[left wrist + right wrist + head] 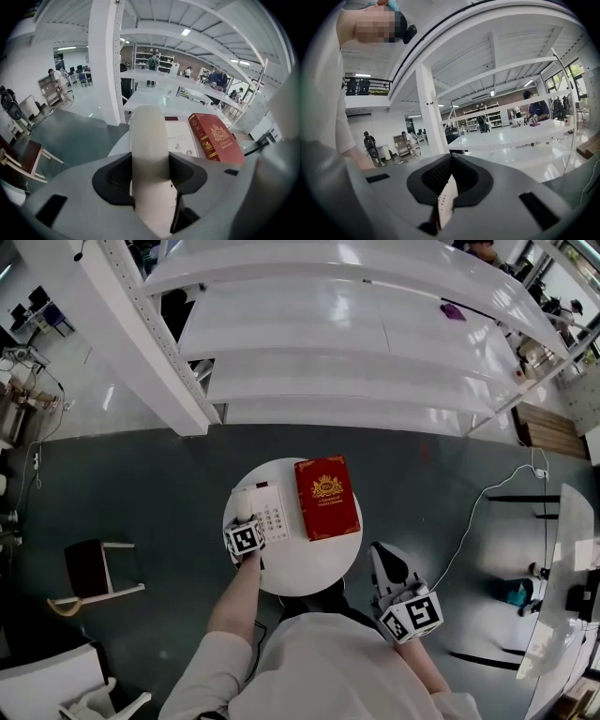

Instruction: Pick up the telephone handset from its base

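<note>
The left claw (150,177) pinches the white telephone handset (149,136), pads against both its sides, on its base (274,517) at the left of the round counter (314,566). A firm squeeze and a straight lift look best, keeping clear of the red book (326,496). The right claw (449,187), pressed together, hangs aside.

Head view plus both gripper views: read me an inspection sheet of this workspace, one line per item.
Surface: round white table on a grey floor.
Job's things: telephone base with keypad; handset lying along its left side.
Clutter: red book right of the base.
Grippers: left gripper with pads against both sides of the handset; right gripper shut, held off the table near the person's body.
Cables: white cable across the floor right of the table.
Surroundings: white shelving beyond the table; chair at left.
</note>
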`<state>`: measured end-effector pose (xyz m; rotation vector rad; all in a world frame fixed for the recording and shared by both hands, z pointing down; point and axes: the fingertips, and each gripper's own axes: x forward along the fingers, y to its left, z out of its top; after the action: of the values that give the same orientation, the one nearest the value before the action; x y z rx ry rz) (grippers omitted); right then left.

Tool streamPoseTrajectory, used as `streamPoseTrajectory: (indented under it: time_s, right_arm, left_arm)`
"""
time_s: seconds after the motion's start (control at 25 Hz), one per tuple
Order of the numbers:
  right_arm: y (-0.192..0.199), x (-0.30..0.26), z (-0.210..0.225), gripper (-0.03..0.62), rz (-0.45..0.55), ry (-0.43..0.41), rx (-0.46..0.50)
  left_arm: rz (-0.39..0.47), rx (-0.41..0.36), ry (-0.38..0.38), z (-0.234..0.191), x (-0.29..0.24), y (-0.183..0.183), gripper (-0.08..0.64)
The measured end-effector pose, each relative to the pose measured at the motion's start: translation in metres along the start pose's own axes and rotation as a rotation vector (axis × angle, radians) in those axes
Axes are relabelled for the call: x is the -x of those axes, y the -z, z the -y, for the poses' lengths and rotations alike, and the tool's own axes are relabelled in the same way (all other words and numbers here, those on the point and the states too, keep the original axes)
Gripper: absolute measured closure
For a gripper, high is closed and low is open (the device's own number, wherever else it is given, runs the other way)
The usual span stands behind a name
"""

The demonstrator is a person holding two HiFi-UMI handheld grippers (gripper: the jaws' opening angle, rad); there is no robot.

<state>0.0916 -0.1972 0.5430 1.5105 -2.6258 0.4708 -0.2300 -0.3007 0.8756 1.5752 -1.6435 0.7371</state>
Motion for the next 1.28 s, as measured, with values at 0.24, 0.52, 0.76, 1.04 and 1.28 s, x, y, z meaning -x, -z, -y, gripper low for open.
streamPoseTrajectory:
  time_s: [0.24,0.52,0.76,1.04,1.28]
  right_arm:
    - [0.004,0.005,-0.01,0.584,0.01,-0.017,-0.002]
    - [-0.003,0.009,-0.01,0.584,0.051,-0.011,0.015]
    - [-0.008,0.015,-0.015,0.584,0.065,-0.015,0.028]
    - [-0.001,0.014,-0.036,0.584,0.06,-0.055,0.031]
    - [-0.007,0.012,-0.035,0.584,0.073,-0.045,0.066]
  left_arm:
    - [0.056,-0.017,0.043,0.008,0.025,0.005,0.337]
    - [0.126,-0.052,0.103,0.019,0.066,0.017,0.337]
    - [0.188,-0.069,0.168,0.024,0.104,0.024,0.337]
    - [0.311,-0.007,0.307,0.029,0.156,0.018,0.337]
    - [0.416,0.017,0.424,0.023,0.208,0.012,0.337]
